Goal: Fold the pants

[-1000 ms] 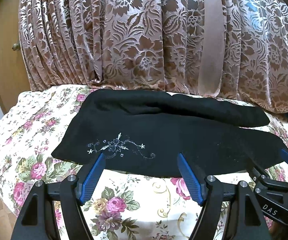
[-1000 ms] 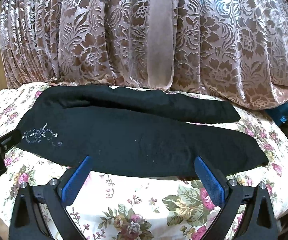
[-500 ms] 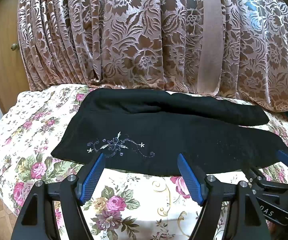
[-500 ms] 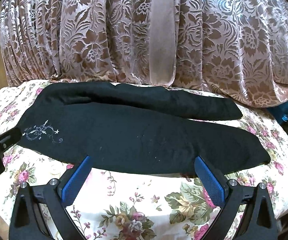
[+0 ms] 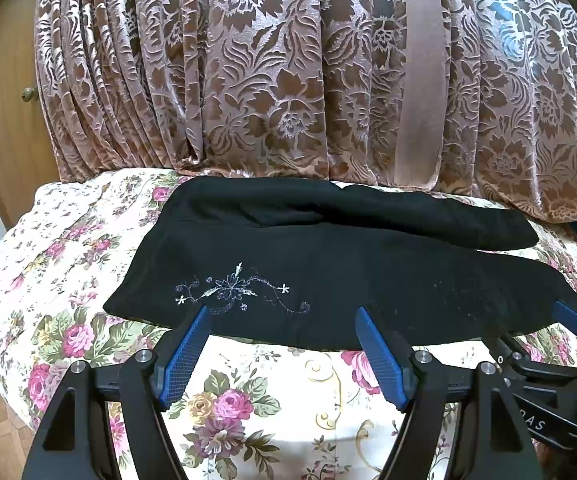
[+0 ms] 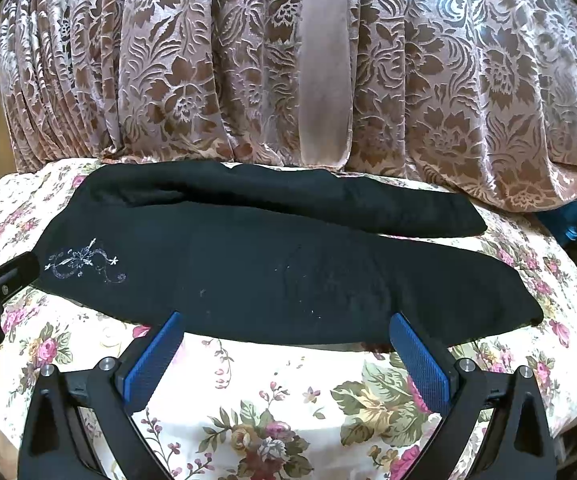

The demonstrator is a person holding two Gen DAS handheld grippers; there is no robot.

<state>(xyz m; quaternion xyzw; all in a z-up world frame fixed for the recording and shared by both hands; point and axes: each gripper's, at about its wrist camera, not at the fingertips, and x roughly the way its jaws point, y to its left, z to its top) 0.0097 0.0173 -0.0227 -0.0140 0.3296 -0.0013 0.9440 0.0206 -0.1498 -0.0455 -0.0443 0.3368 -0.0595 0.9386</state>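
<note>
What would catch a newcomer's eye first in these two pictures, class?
The black pants lie spread across the flowered tablecloth, legs stretching to the right, with pale embroidery near their left end. Behind hangs a brown patterned curtain. In the foreground, the left hand-held gripper and right hand-held gripper both stand open at the pants' near edge.

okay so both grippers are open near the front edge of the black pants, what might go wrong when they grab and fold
Three likely risks:
1. The pants lie flat on the soft floral cloth, so the left gripper or right gripper may pinch that cloth too.
2. The far leg is splayed from the near one, so legs may fold misaligned.
3. The curtain hangs at the far edge and could snag a lifted hem.
</note>
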